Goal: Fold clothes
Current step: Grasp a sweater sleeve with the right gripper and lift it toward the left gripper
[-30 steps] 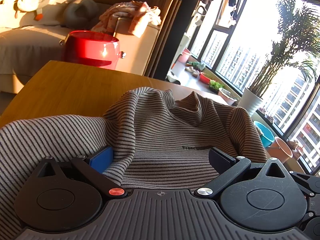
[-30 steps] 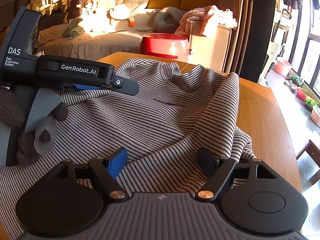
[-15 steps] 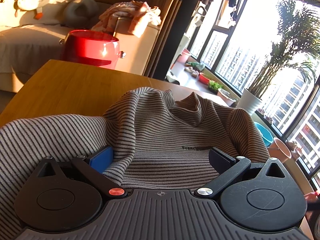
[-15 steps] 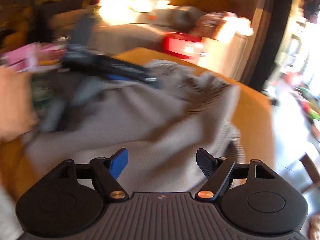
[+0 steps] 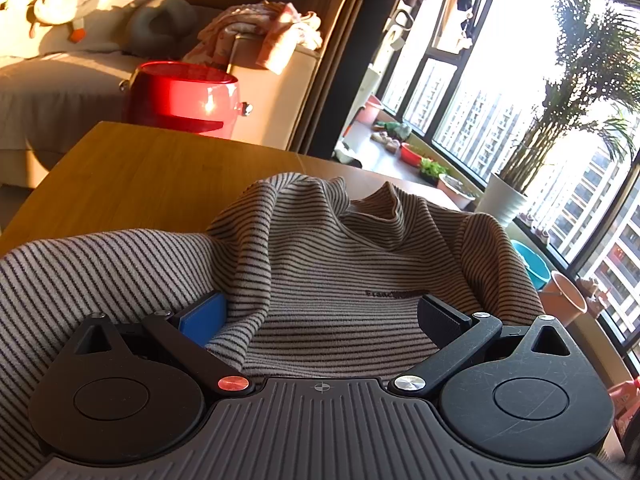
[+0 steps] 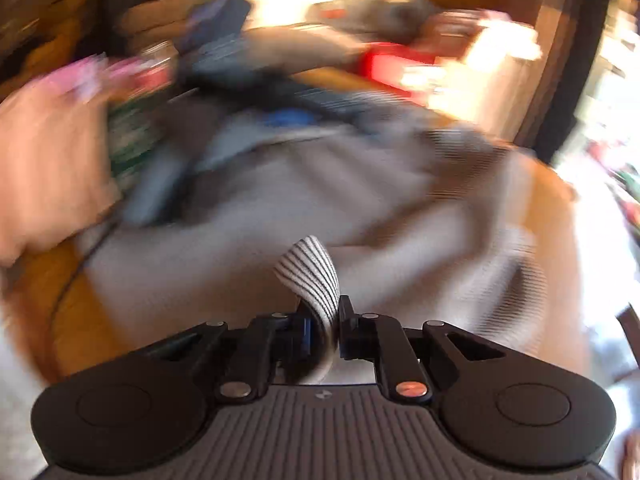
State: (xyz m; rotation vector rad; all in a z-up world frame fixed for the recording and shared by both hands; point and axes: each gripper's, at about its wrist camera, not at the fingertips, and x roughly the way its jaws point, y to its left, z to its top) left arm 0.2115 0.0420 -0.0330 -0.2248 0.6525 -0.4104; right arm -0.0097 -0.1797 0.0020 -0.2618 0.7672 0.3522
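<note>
R gripper [image 6: 320, 330] jaws clamped on a pinch of striped sweater [image 5: 340, 264], L gripper [image 5: 320, 316] jaws wide apart w/ cloth between them, sweater bunched on wooden table [image 5: 140, 172], red pot [image 5: 184, 98] far left; step looks like grab-for-fold, next prob needs L to close on cloth.

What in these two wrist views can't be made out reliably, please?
- Right wrist view: motion blur smears all but the right gripper and the fold of striped sweater it pinches.
- Left wrist view: the left gripper body hides the sweater's near part; its blue finger is partly tucked behind a fold.
- Left wrist view: the chest lettering is too small to read.
</note>
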